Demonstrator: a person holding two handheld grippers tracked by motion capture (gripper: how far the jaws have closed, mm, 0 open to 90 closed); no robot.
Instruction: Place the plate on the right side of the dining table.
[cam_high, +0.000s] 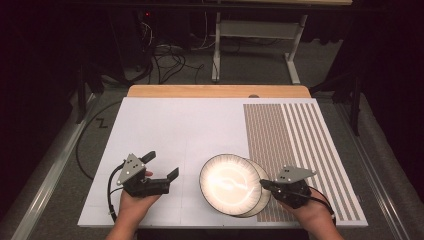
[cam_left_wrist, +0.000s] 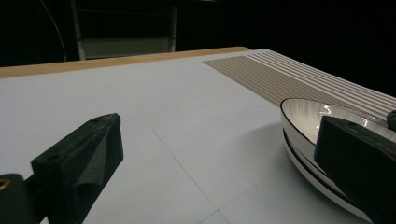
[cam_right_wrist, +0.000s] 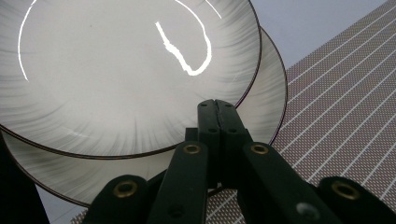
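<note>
Two white ribbed plates with dark rims lie stacked and offset at the front of the table. The top plate (cam_high: 227, 182) (cam_right_wrist: 116, 70) covers most of the lower plate (cam_high: 263, 202) (cam_right_wrist: 268, 88), which peeks out to the right. My right gripper (cam_high: 263, 184) (cam_right_wrist: 216, 107) is shut, its tips over the lower plate's rim and right at the top plate's edge, and I see nothing between its jaws. My left gripper (cam_high: 161, 165) (cam_left_wrist: 219, 172) rests open on the white mat, left of the plates (cam_left_wrist: 303, 119), with nothing between its jaws.
The white mat (cam_high: 175, 125) covers the table, with a brown striped patch (cam_high: 295, 135) on its right side. A wooden edge (cam_high: 215, 91) runs along the far side. Cables (cam_high: 167, 60) and a metal frame (cam_high: 257, 30) are on the floor beyond.
</note>
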